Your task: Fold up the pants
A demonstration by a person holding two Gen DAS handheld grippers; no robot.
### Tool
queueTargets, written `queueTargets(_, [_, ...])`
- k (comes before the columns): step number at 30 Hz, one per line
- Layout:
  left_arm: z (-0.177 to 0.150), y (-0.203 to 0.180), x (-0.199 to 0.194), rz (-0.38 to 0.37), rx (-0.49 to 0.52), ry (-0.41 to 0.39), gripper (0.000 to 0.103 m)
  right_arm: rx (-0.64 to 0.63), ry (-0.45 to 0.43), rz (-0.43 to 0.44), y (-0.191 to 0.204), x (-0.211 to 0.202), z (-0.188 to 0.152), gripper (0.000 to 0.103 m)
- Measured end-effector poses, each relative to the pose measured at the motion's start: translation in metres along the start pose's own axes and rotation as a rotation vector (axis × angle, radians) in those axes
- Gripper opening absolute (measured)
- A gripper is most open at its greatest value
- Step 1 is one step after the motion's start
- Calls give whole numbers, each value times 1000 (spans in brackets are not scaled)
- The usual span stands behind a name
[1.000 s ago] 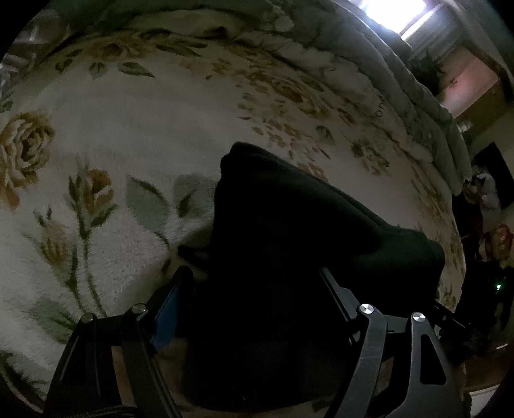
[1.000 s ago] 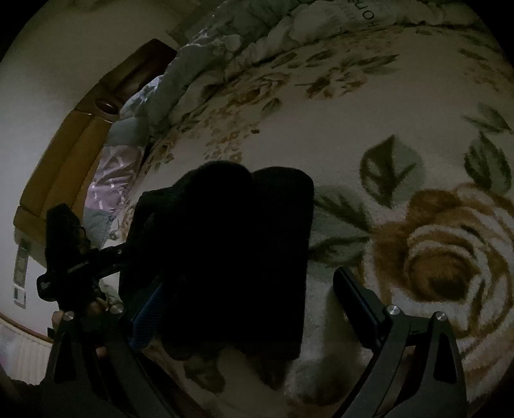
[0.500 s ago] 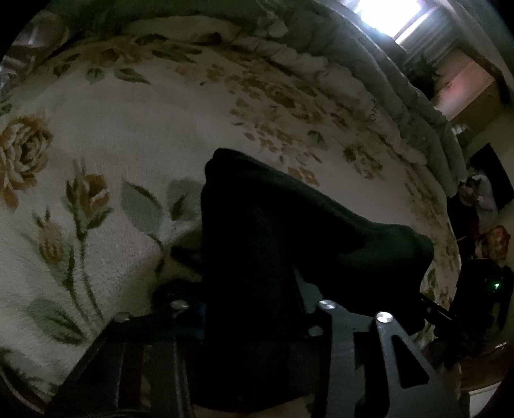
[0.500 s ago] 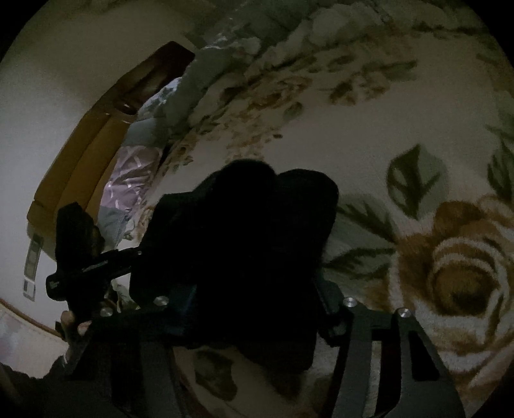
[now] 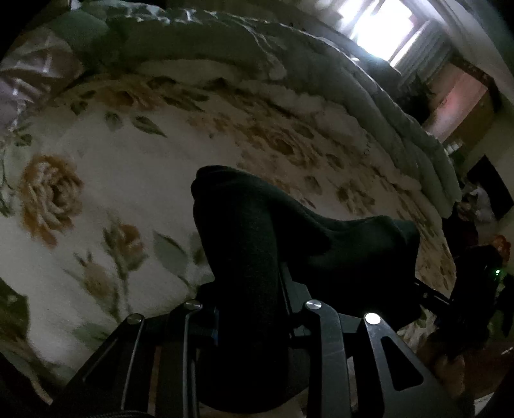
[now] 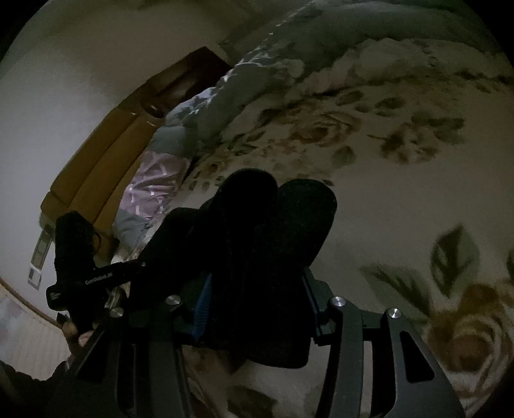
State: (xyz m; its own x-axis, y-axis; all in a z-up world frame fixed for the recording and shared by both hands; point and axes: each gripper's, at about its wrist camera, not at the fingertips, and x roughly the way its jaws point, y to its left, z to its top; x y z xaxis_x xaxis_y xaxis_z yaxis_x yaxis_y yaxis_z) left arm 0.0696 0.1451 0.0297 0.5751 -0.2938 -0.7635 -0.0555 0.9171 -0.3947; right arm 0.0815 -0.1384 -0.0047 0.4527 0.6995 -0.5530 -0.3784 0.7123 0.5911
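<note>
Where the dim light reaches it, the bed fills both wrist views, covered by a cream blanket printed with brown roses and grey-green leaves, and a thick pale-green quilt lies bunched along its far edge. A bright window glows beyond the quilt in the left wrist view, while the right wrist view shows a yellowish-brown headboard against a pale wall and a lilac patterned pillow at the head of the bed. The black pants are gathered into a thick bundle of rolled layers above the blanket near the person's side of the bed, lifted between the two tools. The left claw is closed on one end of the bundle, the fabric bulging up and forward out of its grip and sagging toward the right. The right claw is clamped on the other end of the pants, where two rounded folds stand side by side above a blue pad on its left finger. In the right wrist view the body of the left tool appears at the left edge, a hand wrapped around its handle.
</note>
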Motion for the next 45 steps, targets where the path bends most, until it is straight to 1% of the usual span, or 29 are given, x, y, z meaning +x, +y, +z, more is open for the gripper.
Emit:
queueTargets(6, [4, 18, -5, 30, -33, -13, 27, -23, 28, 13, 7, 24, 13, 50])
queueTargets(11, [0, 27, 8, 68, -37, 6, 27, -27, 77, -3, 4, 45, 14, 50])
queueTargets(20, [-7, 31, 25, 109, -7, 23, 29, -20, 100, -16, -9, 58, 12, 51])
queueTargets(22, [-9, 33, 30, 117, -5, 34, 32, -7, 112, -21, -14, 60, 10, 54])
queueTargets(23, [-9, 34, 32, 119, -6, 38, 35, -1, 114, -25, -17, 61, 10, 58])
queueTargets(25, [-12, 36, 35, 123, -8, 45, 41, 4, 116, -42, -23, 62, 8, 61])
queueTargets(27, [-13, 36, 37, 139, -5, 44, 54, -5, 119, -66, -27, 63, 7, 67])
queueTargets(28, [-13, 36, 38, 159, 3, 40, 57, -9, 118, -74, -29, 63, 6, 71])
queueTargets(29, [-13, 35, 37, 165, 5, 40, 63, -12, 118, -82, -30, 63, 6, 73])
queueTargets(30, [-13, 36, 38, 168, 4, 43, 66, -13, 119, -88, -32, 63, 6, 76])
queueTargets(32, [-12, 37, 37, 163, -6, 49, 66, -16, 119, -92, -32, 62, 7, 77])
queueTargets(35, [-13, 37, 34, 165, -14, 56, 70, -31, 116, -111, -26, 60, 6, 77])
queueTargets(39, [-18, 32, 28, 193, -2, 50, 72, -73, 101, -142, -15, 54, 6, 77])
queueTargets(42, [-23, 30, 23, 209, -1, 47, 74, -107, 84, -150, -6, 48, 5, 77])
queueTargets(45, [-27, 28, 18, 219, -8, 39, 74, -140, 63, -163, 2, 41, 4, 80])
